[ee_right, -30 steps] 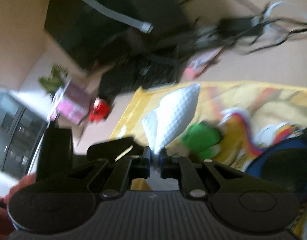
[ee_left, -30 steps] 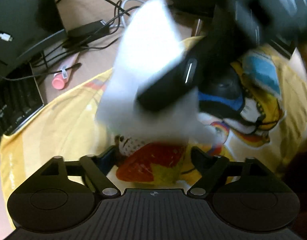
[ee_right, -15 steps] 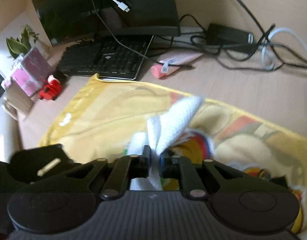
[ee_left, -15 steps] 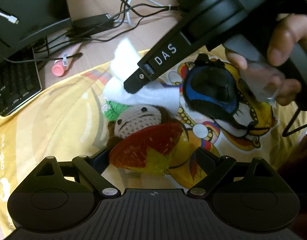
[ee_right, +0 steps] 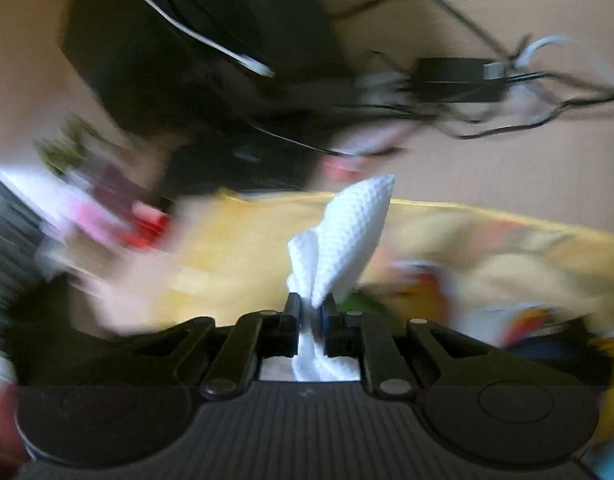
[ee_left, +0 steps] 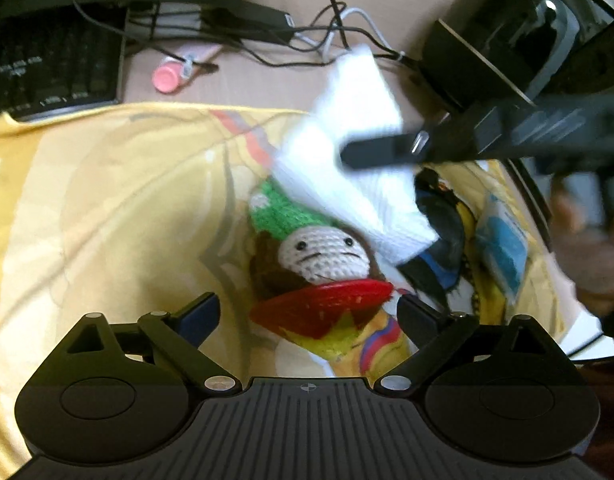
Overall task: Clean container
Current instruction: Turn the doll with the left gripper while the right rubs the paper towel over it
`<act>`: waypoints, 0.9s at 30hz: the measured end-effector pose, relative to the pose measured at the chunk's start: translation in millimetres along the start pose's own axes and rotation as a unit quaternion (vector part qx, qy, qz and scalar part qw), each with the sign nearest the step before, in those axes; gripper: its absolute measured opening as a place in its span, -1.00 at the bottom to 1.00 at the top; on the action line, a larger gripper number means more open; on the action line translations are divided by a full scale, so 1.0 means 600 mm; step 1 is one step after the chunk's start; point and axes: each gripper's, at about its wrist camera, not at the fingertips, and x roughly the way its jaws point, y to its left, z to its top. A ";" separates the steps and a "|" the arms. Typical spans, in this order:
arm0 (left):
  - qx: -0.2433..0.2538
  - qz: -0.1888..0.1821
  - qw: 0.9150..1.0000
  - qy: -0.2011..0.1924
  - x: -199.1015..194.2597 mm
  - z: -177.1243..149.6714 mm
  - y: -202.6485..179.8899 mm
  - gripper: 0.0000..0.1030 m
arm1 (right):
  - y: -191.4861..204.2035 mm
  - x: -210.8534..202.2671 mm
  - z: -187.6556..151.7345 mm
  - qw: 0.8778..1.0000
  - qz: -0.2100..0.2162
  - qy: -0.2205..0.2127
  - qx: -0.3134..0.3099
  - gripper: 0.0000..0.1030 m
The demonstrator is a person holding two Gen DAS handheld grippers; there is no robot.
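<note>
The left tool [ee_left: 309,312] points down at a yellow printed cloth [ee_left: 119,208] spread on the table [ee_left: 247,80], and its jaws are opening wide; the red-and-yellow edge of a strawberry-shaped piece [ee_left: 327,312] lies between the fingertips, with neither pad pressing on it. Just beyond that piece sits a crocheted doll [ee_left: 323,258] with a pale face, brown body and green top. The right tool [ee_right: 309,314] is clamped tight on a white embossed paper towel [ee_right: 347,236], which stands up from the pinched jaws in a folded peak and also hangs down behind them. In the left wrist view the same towel [ee_left: 347,152] hangs over the doll's green top, carried by the dark, blurred right tool [ee_left: 383,150] that reaches in from the right with a person's hand [ee_left: 587,256] behind it. A black-and-blue object [ee_left: 443,248], possibly the container, lies on the cloth partly under the towel, just right of the doll; its shape cannot be told. Farther back on the table are a keyboard [ee_left: 51,76], a pink tube [ee_left: 169,76], tangled cables [ee_left: 327,36] and a black kettle-like appliance [ee_left: 503,36]. The right wrist view is heavily blurred.
</note>
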 end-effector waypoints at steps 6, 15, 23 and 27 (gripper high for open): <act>-0.007 -0.013 1.000 0.009 0.011 0.003 -0.004 0.92 | -0.002 0.025 -0.033 0.996 -0.080 0.033 -0.033 -0.76; -0.110 -0.072 0.991 0.018 0.032 0.018 0.024 0.94 | -0.056 -0.001 -0.080 0.991 -0.126 0.036 0.029 -0.76; -0.120 -0.068 0.990 0.021 0.051 0.021 0.016 0.64 | -0.068 0.003 -0.097 0.989 -0.138 0.034 0.045 -0.76; -0.065 -0.043 0.997 0.007 0.044 0.028 0.002 0.36 | -0.069 -0.011 -0.091 0.989 -0.138 0.018 0.051 -0.76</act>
